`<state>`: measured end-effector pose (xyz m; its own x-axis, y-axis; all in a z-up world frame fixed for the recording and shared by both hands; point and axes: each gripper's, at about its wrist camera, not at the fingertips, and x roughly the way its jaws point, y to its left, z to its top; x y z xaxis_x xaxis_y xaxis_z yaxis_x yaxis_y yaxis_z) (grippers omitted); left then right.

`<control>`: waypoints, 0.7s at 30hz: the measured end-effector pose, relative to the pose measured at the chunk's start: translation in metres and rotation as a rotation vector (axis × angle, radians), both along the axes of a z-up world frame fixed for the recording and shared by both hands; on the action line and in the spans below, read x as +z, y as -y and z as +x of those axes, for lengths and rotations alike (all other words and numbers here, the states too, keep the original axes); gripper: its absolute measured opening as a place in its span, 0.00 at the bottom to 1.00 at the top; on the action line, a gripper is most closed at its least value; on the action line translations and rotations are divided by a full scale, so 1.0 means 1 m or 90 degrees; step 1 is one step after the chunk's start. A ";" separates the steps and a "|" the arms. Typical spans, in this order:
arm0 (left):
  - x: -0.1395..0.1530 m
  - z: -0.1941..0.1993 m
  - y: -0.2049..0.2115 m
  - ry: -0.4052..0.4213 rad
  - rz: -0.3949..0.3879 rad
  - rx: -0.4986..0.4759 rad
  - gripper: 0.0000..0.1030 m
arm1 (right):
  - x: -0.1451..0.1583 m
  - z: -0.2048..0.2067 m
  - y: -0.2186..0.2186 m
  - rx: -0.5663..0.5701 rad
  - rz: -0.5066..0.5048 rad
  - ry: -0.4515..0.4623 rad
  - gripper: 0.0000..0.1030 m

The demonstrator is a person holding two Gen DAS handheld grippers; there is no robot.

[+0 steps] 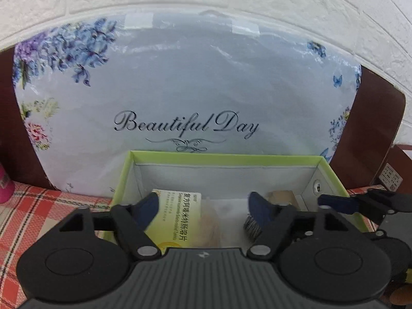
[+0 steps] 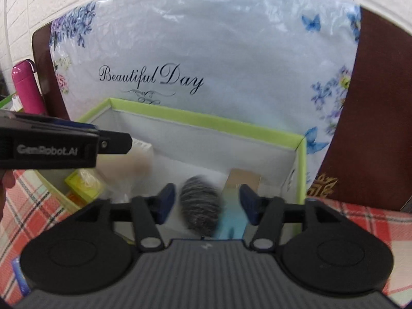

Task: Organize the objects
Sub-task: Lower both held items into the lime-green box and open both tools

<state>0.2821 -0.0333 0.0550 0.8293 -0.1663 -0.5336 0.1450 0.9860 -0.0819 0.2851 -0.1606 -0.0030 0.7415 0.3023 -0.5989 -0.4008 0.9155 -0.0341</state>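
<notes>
A green-rimmed open box [image 1: 226, 160] stands on the checked cloth; it also shows in the right wrist view [image 2: 206, 125]. Inside lie a yellow-green medicine carton [image 1: 175, 219], a pale bagged item [image 1: 209, 228], a grey furry object [image 2: 200, 207], a light blue item [image 2: 231, 222] and a brown cardboard piece [image 2: 243, 179]. My left gripper [image 1: 203, 212] is open over the box's left part, holding nothing. My right gripper [image 2: 206, 204] is open over the box's right part, its fingers either side of the furry object and blue item, not closed on them.
A plastic-wrapped panel printed "Beautiful Day" [image 1: 185, 126] leans on a brown board [image 2: 373, 128] against the white brick wall behind the box. A pink bottle [image 2: 25, 90] stands at the left. A red checked cloth [image 1: 38, 211] covers the table.
</notes>
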 end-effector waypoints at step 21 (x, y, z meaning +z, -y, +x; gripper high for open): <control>0.040 -0.127 0.005 0.032 0.050 0.017 0.96 | 0.054 -0.116 0.043 -0.020 0.052 0.114 1.00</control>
